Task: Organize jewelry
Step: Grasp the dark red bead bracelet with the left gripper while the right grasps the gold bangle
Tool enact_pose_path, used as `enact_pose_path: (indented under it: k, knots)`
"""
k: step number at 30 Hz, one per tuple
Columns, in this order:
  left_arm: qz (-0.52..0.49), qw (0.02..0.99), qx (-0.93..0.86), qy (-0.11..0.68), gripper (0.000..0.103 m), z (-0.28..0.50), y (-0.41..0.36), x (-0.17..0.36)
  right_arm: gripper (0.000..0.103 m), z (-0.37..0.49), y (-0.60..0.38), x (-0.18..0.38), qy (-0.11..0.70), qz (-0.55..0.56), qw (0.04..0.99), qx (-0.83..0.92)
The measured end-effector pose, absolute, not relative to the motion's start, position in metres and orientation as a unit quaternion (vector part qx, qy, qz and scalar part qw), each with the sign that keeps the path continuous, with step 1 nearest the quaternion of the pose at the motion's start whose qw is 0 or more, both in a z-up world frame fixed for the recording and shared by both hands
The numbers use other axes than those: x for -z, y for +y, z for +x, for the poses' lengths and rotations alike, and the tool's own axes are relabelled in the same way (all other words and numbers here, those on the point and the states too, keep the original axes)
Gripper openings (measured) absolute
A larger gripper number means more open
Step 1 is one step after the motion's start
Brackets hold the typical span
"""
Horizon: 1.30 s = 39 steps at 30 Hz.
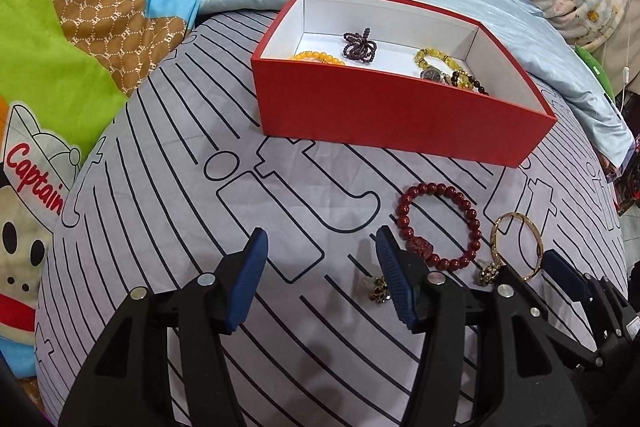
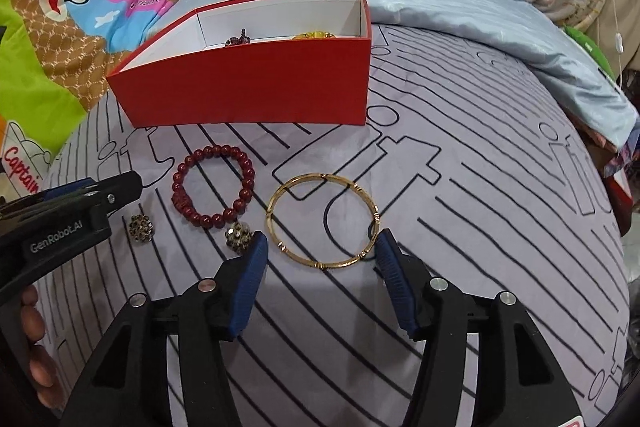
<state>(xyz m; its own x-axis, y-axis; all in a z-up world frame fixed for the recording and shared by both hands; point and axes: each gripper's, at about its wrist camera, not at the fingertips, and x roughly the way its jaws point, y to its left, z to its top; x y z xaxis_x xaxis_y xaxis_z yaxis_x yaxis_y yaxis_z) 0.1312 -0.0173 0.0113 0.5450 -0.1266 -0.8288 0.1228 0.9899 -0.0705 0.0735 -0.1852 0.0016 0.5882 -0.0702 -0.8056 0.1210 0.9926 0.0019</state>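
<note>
Already the open red cardboard box with a white lining (image 1: 400,115) holds part of the haul; inside it lie an orange bead bracelet (image 1: 319,58) at the near left, a bundle of dark purple beads (image 1: 359,44) in the middle, and towards the right end a yellow bead bracelet (image 1: 436,58), a small dark-faced wristwatch (image 1: 433,75) and a string of dark brown and yellow beads (image 1: 468,83); so a good share of the sorting looks done. Four pieces are left on the grey bedsheet printed with black lines (image 2: 480,227), in front of the box: a dark red bead bracelet (image 2: 213,187), a thin gold metal bangle (image 2: 323,221) just to its right, and two small sparkly dark ornaments, one (image 2: 141,227) near the left gripper's tip and one (image 2: 238,237) just beside the red bracelet's lower edge. The right gripper (image 2: 323,251) stands with its blue pads apart, straddling the near part of the bangle; the pads do not appear to press on it, so I judge it not yet grasped. The left gripper (image 1: 323,255) is likewise spread, with nothing but sheet between its fingers; the red bracelet lies just beyond its right-hand finger. By my reckoning the bangle goes next, then the red bracelet and both ornaments.
</note>
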Motion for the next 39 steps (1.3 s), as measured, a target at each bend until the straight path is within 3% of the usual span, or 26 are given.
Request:
enact_pose_path:
  k: [9, 12, 18, 39]
  knots:
    - [0.006, 0.878, 0.083, 0.471, 0.053, 0.141, -0.035, -0.009, 0.049, 0.081, -0.191, -0.001, 0.441, 0.026, 0.895, 0.062]
    - [0.01, 0.878, 0.087, 0.471, 0.053, 0.142, -0.041, -0.008, 0.056, 0.082, -0.192, -0.001, 0.439, 0.03, 0.896, 0.059]
    - [0.013, 0.875, 0.088, 0.475, 0.053, 0.144, -0.046, -0.004, 0.059, 0.092, -0.188, 0.0, 0.444, 0.021, 0.894, 0.056]
    - [0.04, 0.882, 0.082, 0.462, 0.05, 0.151, -0.065, 0.002, 0.057, 0.08, -0.202, -0.005, 0.439, 0.062, 0.894, 0.059]
